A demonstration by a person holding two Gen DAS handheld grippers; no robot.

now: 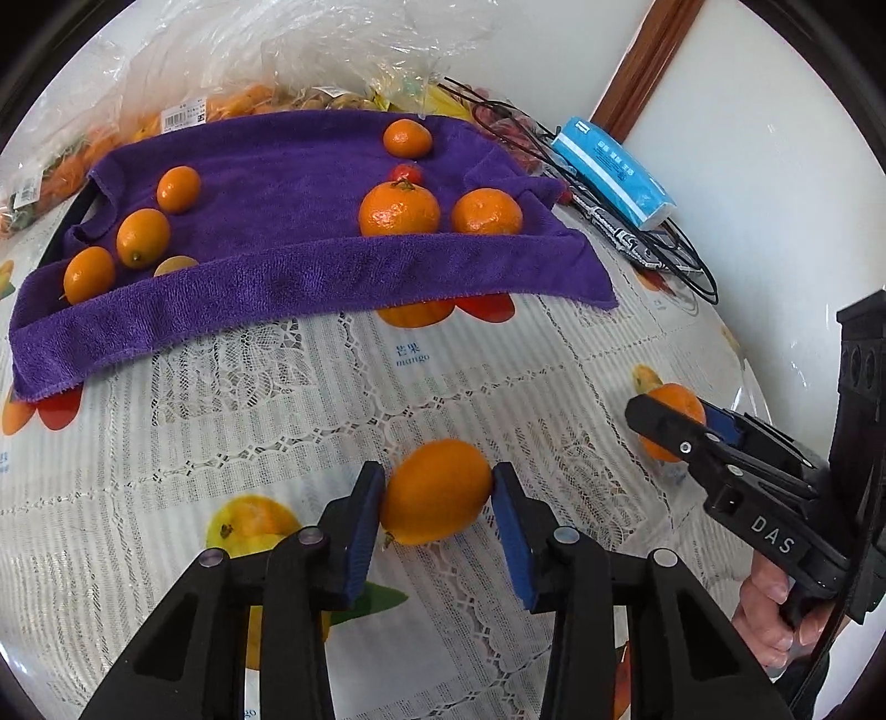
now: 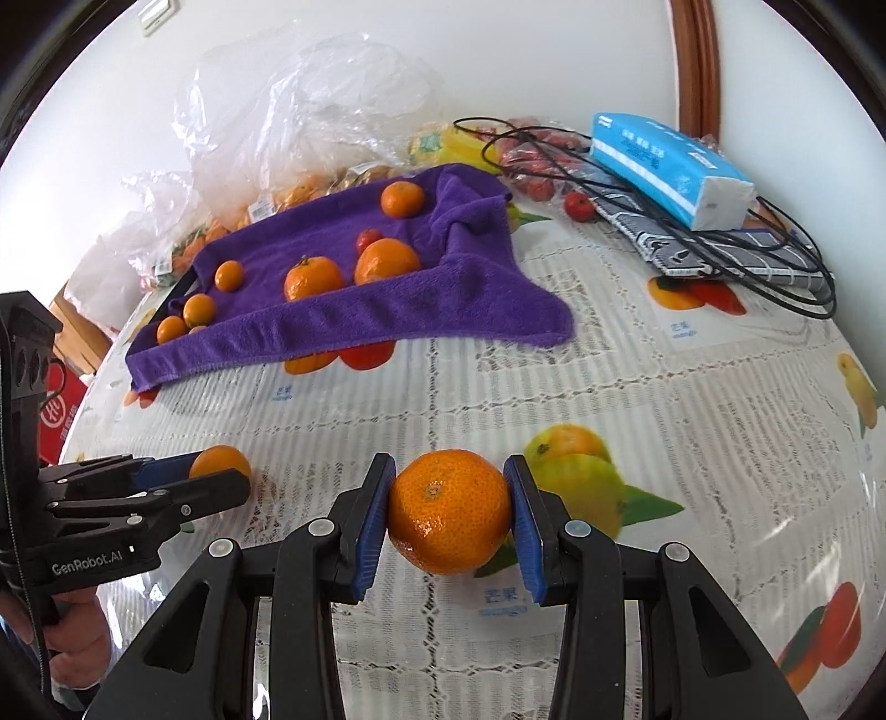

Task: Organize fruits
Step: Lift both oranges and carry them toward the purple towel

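My left gripper [image 1: 437, 483] is shut on an oval orange kumquat [image 1: 437, 492], its blue pads pressing both sides just above the lace tablecloth. My right gripper [image 2: 449, 477] is shut on a round mandarin [image 2: 449, 510] in the same way. Each gripper shows in the other's view: the right one [image 1: 673, 429] at the right edge, the left one [image 2: 221, 471] at the lower left. Farther back lies a purple towel [image 1: 288, 183]. It carries kumquats [image 1: 143, 237] on its left, mandarins [image 1: 398, 210] on its right and a small red fruit [image 1: 406, 173].
Clear plastic bags of fruit [image 1: 266, 50] are piled behind the towel against the wall. A blue tissue pack [image 2: 670, 166], black cables [image 2: 775, 277] and a patterned pouch [image 2: 664, 243] lie at the back right. A red box [image 2: 58, 415] stands beyond the table's left edge.
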